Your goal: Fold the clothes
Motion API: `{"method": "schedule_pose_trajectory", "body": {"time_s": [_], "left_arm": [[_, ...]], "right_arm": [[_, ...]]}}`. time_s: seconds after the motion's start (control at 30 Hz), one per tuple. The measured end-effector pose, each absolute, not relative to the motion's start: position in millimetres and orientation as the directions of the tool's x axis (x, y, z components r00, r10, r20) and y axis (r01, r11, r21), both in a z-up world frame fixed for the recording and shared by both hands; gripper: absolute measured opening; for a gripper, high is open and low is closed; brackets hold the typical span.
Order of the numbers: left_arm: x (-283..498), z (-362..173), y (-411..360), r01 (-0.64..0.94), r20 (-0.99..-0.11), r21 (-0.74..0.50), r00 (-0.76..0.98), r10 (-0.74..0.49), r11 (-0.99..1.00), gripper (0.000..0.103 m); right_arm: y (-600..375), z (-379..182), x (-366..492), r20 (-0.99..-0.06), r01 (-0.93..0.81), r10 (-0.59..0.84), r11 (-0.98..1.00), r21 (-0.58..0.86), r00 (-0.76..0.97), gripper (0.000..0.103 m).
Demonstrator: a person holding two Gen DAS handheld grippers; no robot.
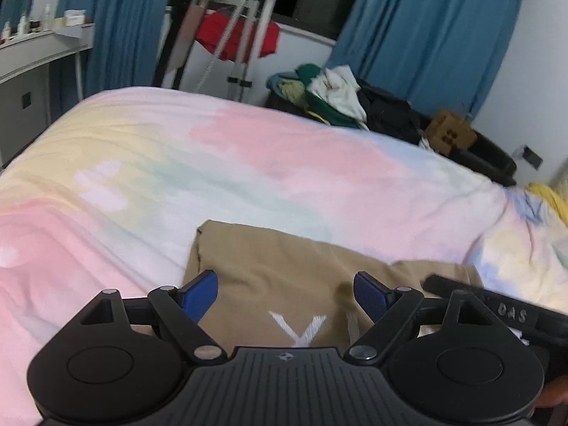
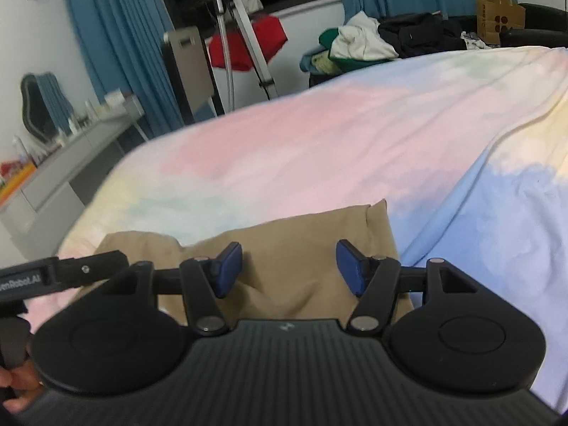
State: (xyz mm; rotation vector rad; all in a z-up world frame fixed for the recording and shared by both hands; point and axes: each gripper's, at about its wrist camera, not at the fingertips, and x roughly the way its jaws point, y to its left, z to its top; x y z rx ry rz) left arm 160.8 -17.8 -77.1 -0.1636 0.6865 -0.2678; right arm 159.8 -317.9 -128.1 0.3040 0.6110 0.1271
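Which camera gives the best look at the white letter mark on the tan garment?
The left wrist view. The white mark shows on the tan garment between the open fingers of the left gripper. In the right wrist view the garment shows only plain tan cloth under the open right gripper; no mark is visible.

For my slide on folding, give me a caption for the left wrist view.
Open left claw poised over a tan garment lying on a pastel bedspread.

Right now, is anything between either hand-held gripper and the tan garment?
Nothing visible. The left hand-held gripper and right hand-held gripper both sit open directly over the tan garment on the bed.
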Motion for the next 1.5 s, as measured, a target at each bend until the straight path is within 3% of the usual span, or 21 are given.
{"method": "schedule_pose_trajectory", "body": {"time_s": [0.23,0.6,0.73,0.93,1.2,1.3,1.5], "left_arm": [[148.4,-73.3,-23.4,0.219,-0.613,-0.204,0.732,-0.299,0.954,0.085],[75.0,-39.2,-16.7,0.268,-0.572,-0.144,0.763,-0.301,0.953,0.085],[58.2,-34.0,-16.9,0.286,-0.563,-0.141,0.764,-0.314,0.948,0.085],[55.6,-42.2,-30.9,0.281,-0.561,-0.01,0.793,-0.239,0.96,0.085],[76.7,-71.3,-39.5,0.295,-0.627,0.014,0.747,-0.222,0.955,0.085],[80.2,-64.8,-35.0,0.303,-0.64,-0.023,0.728,-0.247,0.953,0.086],[67.2,-34.4,-1.3,0.216,-0.653,-0.333,0.65,-0.389,0.918,0.087]], "right_arm": [[-313.5,-128.2,155.1,-0.546,-0.017,0.189,0.953,0.304,0.817,0.061],[-297.2,-83.8,100.8,-0.477,-0.028,0.158,0.963,0.269,0.865,0.062],[-287.9,-82.7,86.6,-0.507,-0.041,0.165,0.968,0.246,0.846,0.062],[-279.9,-89.3,80.9,-0.551,-0.041,0.155,0.976,0.213,0.82,0.062],[-283.2,-124.8,106.6,-0.601,-0.013,0.169,0.967,0.255,0.781,0.062],[-283.5,-127.9,109.4,-0.609,-0.011,0.176,0.964,0.264,0.774,0.062],[-295.5,-117.1,99.0,-0.584,0.023,0.191,0.941,0.339,0.789,0.062]]}}
